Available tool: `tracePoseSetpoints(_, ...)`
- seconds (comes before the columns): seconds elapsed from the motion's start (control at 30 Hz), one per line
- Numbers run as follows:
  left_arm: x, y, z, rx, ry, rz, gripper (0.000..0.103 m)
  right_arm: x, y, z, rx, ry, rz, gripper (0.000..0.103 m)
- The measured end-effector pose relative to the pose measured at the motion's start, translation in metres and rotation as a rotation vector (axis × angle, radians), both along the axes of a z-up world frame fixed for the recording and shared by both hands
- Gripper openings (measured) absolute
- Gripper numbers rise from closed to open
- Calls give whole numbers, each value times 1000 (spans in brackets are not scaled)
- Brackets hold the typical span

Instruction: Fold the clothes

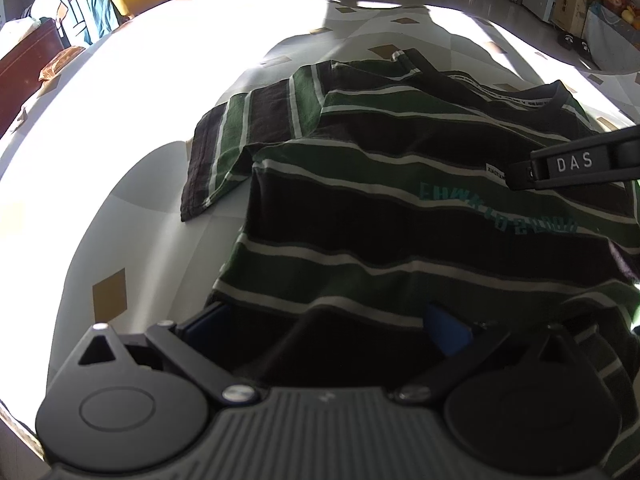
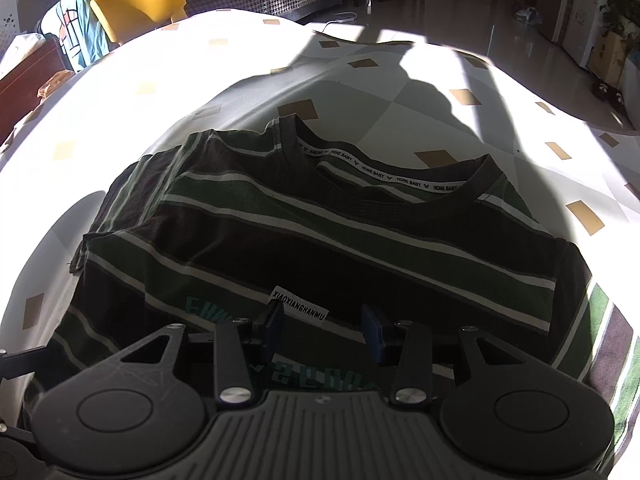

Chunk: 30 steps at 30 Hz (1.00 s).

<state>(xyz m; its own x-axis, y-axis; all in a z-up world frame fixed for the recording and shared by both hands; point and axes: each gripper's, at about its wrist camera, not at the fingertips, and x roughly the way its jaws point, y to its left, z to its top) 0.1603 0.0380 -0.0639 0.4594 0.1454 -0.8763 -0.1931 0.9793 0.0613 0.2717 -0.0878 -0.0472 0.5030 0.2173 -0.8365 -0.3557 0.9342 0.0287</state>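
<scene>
Sun and shadow cross the white bench (image 2: 460,152) with tan diamonds, where a green, black and white striped shirt (image 2: 320,232) lies, 1 side folded over. Both tongs stand apart over it: the left tongs (image 1: 328,328) at its hem, the right tongs (image 2: 322,326) above its lettering.

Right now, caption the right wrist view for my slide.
Right gripper open above a green-and-black striped T-shirt spread on the patterned tablecloth.
</scene>
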Motion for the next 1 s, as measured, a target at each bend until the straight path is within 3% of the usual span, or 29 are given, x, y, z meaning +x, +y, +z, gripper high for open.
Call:
tracePoseSetpoints(0.33, -6, -7, -3, 32, 6, -22, 103, -5, -1, -9, -31, 42, 9, 42)
tracePoseSetpoints(0.57, -14, 6, -4, -14, 21, -17, 103, -12, -4, -11, -99, 21, 9, 45)
tracePoseSetpoints(0.8, -29, 10, -2, 75, 8, -68, 103, -15, -23, -8, -132, 16, -83, 49)
tracePoseSetpoints(1.0, -34, 19, 0, 65, 2, -40, 103, -37, -31, 10, -116, 14, -83, 48)
